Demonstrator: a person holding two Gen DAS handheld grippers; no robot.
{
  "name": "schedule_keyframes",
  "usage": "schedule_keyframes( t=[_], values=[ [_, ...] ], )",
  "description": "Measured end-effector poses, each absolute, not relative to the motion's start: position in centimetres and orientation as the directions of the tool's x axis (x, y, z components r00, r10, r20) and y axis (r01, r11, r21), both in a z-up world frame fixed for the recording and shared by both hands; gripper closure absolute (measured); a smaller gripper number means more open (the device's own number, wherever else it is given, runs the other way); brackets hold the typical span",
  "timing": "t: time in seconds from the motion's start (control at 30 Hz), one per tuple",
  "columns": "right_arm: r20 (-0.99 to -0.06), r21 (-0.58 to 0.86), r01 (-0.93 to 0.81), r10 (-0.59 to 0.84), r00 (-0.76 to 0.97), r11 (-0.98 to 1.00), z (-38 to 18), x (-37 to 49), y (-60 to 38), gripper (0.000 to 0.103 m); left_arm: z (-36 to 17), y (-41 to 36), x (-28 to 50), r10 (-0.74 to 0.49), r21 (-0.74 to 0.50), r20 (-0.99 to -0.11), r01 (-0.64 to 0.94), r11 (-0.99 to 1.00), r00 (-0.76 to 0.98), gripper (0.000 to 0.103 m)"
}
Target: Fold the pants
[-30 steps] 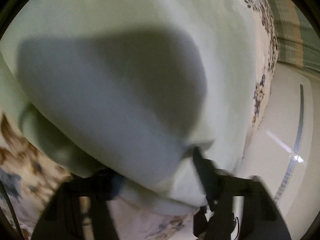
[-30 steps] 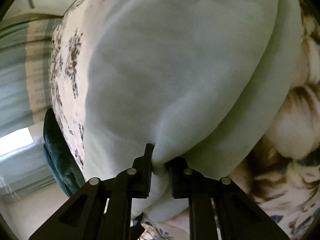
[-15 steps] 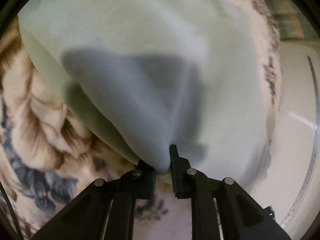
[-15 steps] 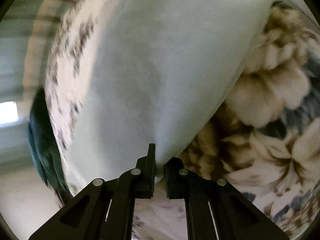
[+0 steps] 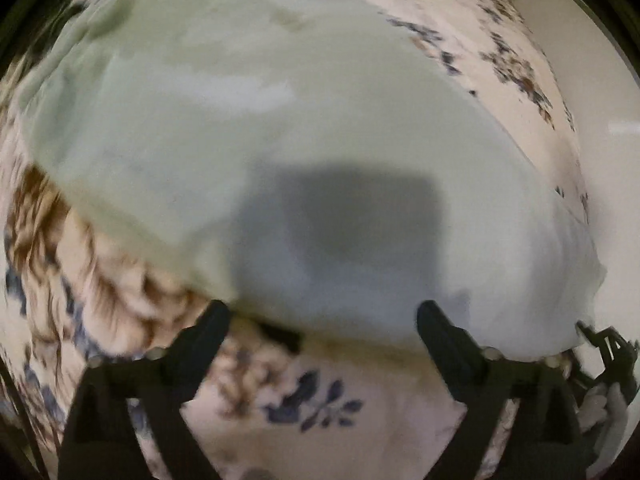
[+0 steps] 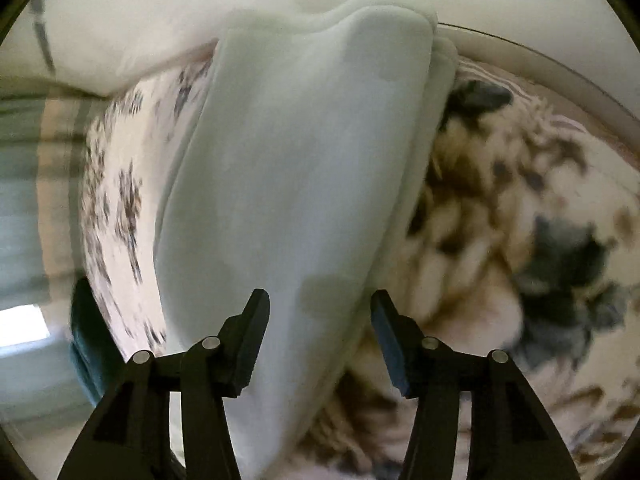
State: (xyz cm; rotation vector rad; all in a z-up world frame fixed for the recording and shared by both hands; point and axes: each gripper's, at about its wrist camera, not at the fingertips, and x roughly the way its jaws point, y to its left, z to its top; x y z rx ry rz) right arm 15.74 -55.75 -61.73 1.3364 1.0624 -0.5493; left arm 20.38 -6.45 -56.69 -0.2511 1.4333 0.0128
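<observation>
Two tongs released: left tongs [image 5: 324,316] wide, just opened, nothing gripped; right tongs [image 6: 320,304] partly parted, just opening, straddling pants [image 6: 296,168] without pinching. Pants lie folded on floral bedspread [image 5: 320,408]. Risk: fingers snag pants edge on withdrawal, dragging top layer, undoing fold.

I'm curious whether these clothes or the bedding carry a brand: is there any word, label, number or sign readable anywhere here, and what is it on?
None: no readable text in either view.
Pale green pants: plain cloth, no tag or print showing.
Floral bedspread: only blurred flower patterns, no letters.
Left gripper and right gripper: black fingers, no markings visible.
</observation>
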Motion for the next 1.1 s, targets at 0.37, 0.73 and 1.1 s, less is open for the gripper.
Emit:
schedule_keyframes(
  t=[0.37, 0.73, 1.1],
  values=[
    [-0.923, 0.376, 0.863, 0.218, 0.317, 0.338, -61.6, 15.0, -57.2, 0.089, -52.5, -7.2, 21.2, 0.129, 0.115, -0.920, -0.059, 0.992, 0.371, 0.006],
    [-0.925, 0.221, 0.558, -0.011, 0.381, 0.800, -51.8, 20.1, -43.0, 0.001, -44.4, 5.3, 24.4, 0.181, 0.082, -0.774, -0.188, 0.979, 0.607, 0.000],
    [-0.963, 0.255, 0.336, 0.209, 0.169, 0.907, -55.7, 28.0, -18.4, 0.001, -48.3, 27.6, 30.5, -0.005, -0.158, -0.918, -0.353, 0.922, 0.397, 0.006]
  ],
)
